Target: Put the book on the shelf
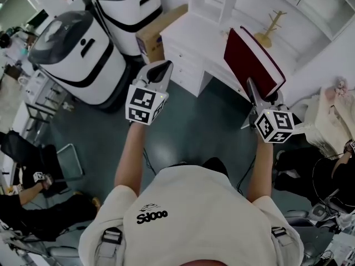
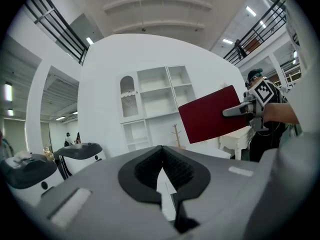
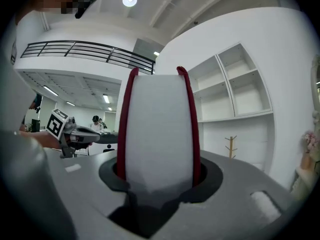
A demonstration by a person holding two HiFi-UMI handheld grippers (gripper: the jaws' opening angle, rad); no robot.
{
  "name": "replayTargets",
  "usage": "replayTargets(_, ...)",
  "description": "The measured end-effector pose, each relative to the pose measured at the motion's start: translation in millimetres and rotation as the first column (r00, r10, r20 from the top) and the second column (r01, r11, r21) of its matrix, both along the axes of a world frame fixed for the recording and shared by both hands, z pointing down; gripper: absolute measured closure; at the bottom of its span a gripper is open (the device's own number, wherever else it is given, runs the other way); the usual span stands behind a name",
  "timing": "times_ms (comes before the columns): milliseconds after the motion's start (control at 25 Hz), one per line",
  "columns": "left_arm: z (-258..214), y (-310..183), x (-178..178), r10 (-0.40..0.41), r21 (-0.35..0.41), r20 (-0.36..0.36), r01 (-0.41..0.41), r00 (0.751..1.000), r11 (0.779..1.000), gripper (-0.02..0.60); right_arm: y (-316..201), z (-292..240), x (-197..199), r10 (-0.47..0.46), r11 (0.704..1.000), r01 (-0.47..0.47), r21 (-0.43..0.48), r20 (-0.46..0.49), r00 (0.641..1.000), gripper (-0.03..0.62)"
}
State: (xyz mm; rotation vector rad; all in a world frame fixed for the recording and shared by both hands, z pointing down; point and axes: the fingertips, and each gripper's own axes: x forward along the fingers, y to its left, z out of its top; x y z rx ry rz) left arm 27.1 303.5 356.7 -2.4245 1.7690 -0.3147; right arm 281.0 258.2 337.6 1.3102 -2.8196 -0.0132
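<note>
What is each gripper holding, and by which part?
The right gripper clamps the red book across both covers at its page edge; the left gripper holds nothing.

The right gripper held the red book between its jaws; right of the book stood the white shelf.

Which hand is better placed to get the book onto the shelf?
Right. The right gripper holds the book in its jaws, with the shelf ahead. The left gripper is empty, its jaws together.
</note>
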Motion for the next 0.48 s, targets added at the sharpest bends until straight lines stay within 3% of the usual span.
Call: replayTargets(480,19,-51,-32,-0.021,-0.033,-0.020,0.020,1.000,0.999,0.565,-58,15,-41,-0.053,0.998,0.052,-0.020,-0.012,0.999,0.381)
